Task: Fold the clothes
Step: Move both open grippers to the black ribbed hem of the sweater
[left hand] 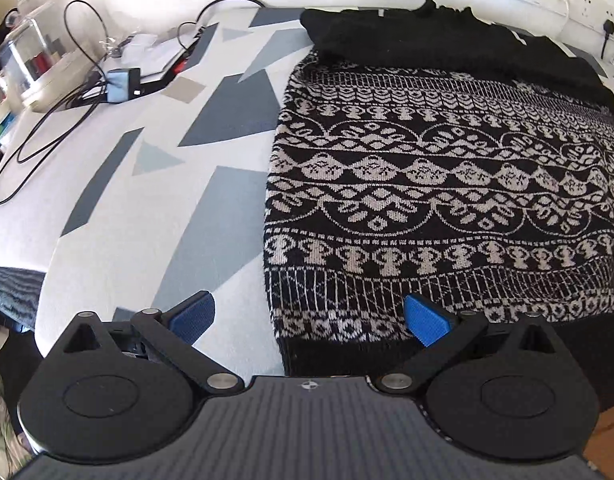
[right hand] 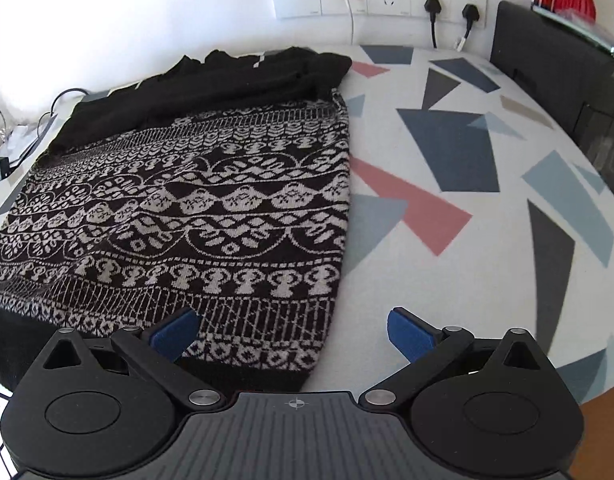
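Bright, even daylight; strong fisheye bending at the edges, blown-out white upper corners, soft blur outward.

Around you: white tablecloth (right hand: 487, 280) printed with grey, blue and pink shapes. Wall sockets (right hand: 379, 0), two black plugs (right hand: 433, 6) inserted, one white cable (right hand: 351, 20). Far left: looped black cables (left hand: 39, 136), small blue-faced box (left hand: 121, 86), clear container (left hand: 27, 64).
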The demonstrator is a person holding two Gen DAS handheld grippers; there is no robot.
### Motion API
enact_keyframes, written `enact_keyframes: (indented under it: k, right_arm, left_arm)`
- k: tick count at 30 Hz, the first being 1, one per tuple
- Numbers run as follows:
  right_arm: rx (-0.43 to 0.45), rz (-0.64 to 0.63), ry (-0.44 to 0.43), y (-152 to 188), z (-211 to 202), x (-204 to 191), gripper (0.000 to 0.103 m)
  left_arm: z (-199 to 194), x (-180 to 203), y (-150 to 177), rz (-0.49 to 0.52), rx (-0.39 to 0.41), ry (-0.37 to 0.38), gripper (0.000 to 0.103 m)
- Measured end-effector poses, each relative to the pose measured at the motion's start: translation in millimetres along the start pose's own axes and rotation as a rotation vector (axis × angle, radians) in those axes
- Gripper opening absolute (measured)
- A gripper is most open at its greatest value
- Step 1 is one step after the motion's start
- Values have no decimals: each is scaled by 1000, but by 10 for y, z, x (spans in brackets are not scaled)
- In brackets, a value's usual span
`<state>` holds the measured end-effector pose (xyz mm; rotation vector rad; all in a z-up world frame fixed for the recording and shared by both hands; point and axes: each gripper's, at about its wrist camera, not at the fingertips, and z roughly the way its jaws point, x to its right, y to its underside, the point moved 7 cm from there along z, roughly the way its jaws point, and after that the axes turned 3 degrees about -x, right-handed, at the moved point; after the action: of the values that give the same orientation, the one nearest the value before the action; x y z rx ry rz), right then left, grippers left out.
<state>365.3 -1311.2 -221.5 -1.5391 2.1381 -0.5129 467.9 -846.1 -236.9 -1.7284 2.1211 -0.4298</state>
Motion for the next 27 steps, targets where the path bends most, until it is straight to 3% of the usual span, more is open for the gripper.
enact_keyframes:
  k: [6,10,16,27]
  right_arm:
    - [-65,-3,-1,-36,159,-110,102]
    - [-70,-51,67,-55,243,-188,102]
    - [-45,-35,87,-79,282,-220,102]
    - [38,-35,84,-31,253,-194,102]
  left_arm:
    - [141,-16,-42,-71,-21,66,103]
    - [168,6,-53,-72,-7,82,103]
    - [147,0,-2,-49,33,95,103]
    - [129,-9,27,-77,-5,75,103]
